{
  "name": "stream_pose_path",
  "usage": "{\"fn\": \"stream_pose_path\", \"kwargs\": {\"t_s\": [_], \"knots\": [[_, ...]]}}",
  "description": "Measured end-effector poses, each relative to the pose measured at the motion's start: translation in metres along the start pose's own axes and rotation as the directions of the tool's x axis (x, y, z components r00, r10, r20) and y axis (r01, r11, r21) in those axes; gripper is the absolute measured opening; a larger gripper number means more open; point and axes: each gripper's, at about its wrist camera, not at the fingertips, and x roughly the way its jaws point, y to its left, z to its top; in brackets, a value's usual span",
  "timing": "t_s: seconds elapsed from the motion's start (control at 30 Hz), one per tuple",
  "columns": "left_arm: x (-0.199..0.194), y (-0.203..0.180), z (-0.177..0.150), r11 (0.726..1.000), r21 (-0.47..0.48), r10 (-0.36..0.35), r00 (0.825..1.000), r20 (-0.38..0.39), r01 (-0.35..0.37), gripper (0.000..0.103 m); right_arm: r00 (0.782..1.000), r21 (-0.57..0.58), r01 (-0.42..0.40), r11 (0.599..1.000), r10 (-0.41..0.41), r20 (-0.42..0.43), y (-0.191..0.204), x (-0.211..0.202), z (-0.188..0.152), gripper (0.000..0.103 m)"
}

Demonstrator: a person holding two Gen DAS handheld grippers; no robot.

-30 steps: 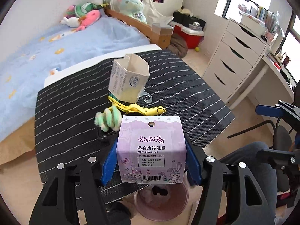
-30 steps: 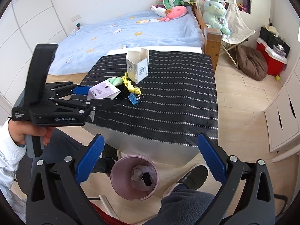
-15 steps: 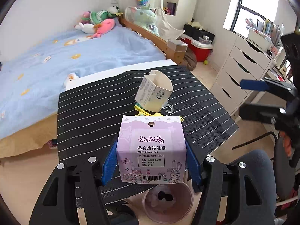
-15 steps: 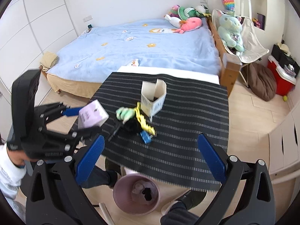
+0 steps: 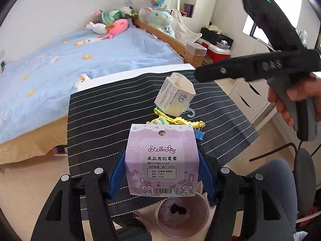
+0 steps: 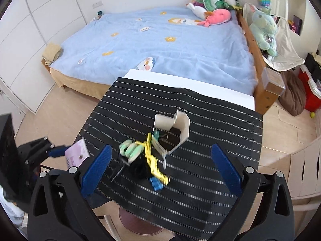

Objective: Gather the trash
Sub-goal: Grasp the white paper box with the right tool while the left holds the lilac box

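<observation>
A black white-striped mat (image 6: 200, 124) covers the table (image 6: 180, 80), which stands against a bed with a blue cover (image 6: 160, 46); plush toys (image 6: 212, 14) lie at the headboard and white drawers (image 5: 248, 96) stand by the window; on the mat sit an open cream carton (image 5: 176, 94), a yellow clip (image 6: 154, 164), a green-white coil (image 6: 131, 149) and a blue binder clip (image 6: 156, 183), clustered together; a pink waste bin (image 5: 182, 214) stands on the floor below the table's near edge. Against a second ago, the right gripper (image 6: 160, 166) has travelled from over the bin to over the cluster, jaws spread wide and empty; the left gripper (image 5: 161, 174) has shifted only slightly. The left gripper's blue pads (image 5: 118, 172) clamp the purple pencil-cap box (image 5: 162, 160) by its sides, angled downward, the box above the bin's rim; a hand (image 5: 291, 100) grips the right tool's handle.
</observation>
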Motion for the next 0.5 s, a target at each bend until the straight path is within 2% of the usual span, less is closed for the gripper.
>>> {"fn": "stream_pose_path", "kwargs": {"t_s": [0.23,0.37,0.5], "knots": [[0.0,0.005,-0.002,1.0,-0.007,0.004,1.0,0.006,-0.004,0.062,0.995,0.005,-0.008,1.0,0.009,-0.096,-0.008,0.043,0.029,0.098],[0.001,0.008,-0.003,1.0,-0.015,0.006,1.0,0.005,-0.006,0.062,0.986,0.013,0.006,1.0,-0.004,-0.166,-0.014,0.07,0.034,0.098],[0.002,0.012,-0.005,1.0,-0.019,0.007,1.0,0.003,-0.007,0.062,0.98,0.018,-0.006,1.0,0.009,-0.199,-0.017,0.083,0.036,0.098]]}}
